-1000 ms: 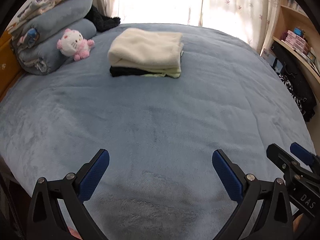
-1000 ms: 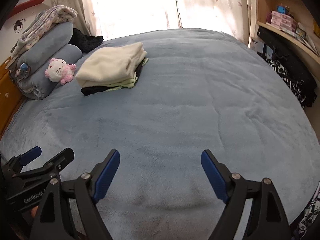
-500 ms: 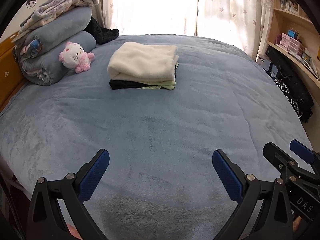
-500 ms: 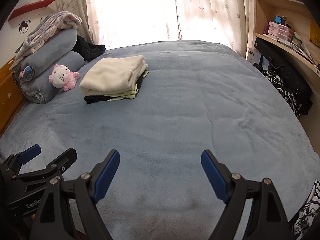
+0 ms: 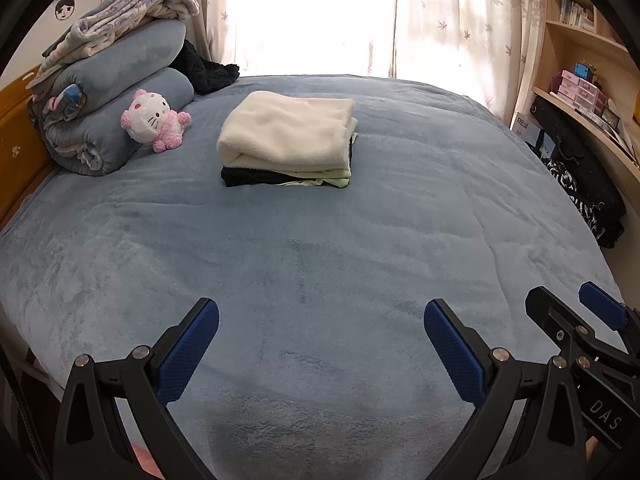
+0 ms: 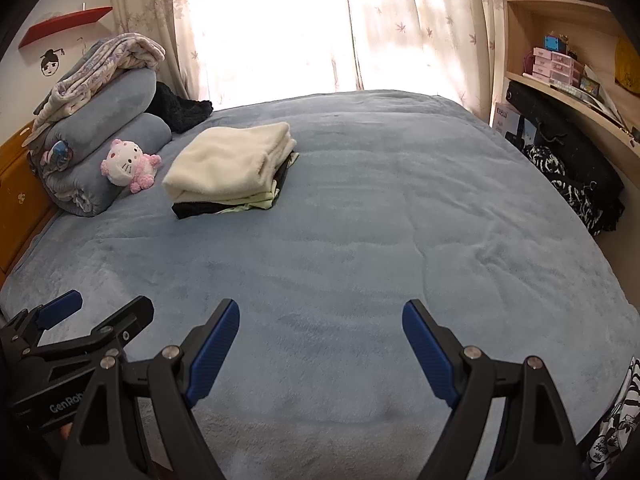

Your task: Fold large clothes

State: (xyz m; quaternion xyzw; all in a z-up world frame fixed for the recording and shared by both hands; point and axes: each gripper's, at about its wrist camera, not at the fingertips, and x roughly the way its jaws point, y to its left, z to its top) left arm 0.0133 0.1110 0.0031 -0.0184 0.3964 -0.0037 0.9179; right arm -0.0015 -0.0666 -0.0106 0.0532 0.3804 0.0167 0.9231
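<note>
Hovering over the near edge of the bed, the left gripper [image 5: 320, 316] has its blue-padded fingers spread wide apart with nothing between them. The right gripper [image 6: 320, 316] is just beside it, jaws likewise spread and empty; in the left wrist view it shows at the lower right [image 5: 580, 312], and in the right wrist view the left gripper shows at the lower left [image 6: 96, 312].

Under both tools lies the grey-blue bedspread [image 5: 360, 248], plush and slightly rippled, bare in its near half.

Farther out, toward the left side of the bed, sits the stack of folded clothes [image 5: 288, 138]: a cream fleece piece [image 6: 228, 164] on top, a pale green layer and a black layer peeking out underneath. The stack rests flat on the bedspread, well apart from both grippers.

Left of the stack, a pink-and-white plush cat [image 5: 154, 120] leans against rolled grey-blue blankets [image 5: 108, 96], which carry a crumpled patterned blanket [image 6: 104, 64] on top. A dark fuzzy garment [image 5: 204, 72] lies behind the rolls, near the curtains [image 6: 420, 28]. A wooden shelf unit [image 6: 560, 60] with boxes stands along the right wall, and dark bags [image 6: 576, 168] are piled below it beside the bed.
</note>
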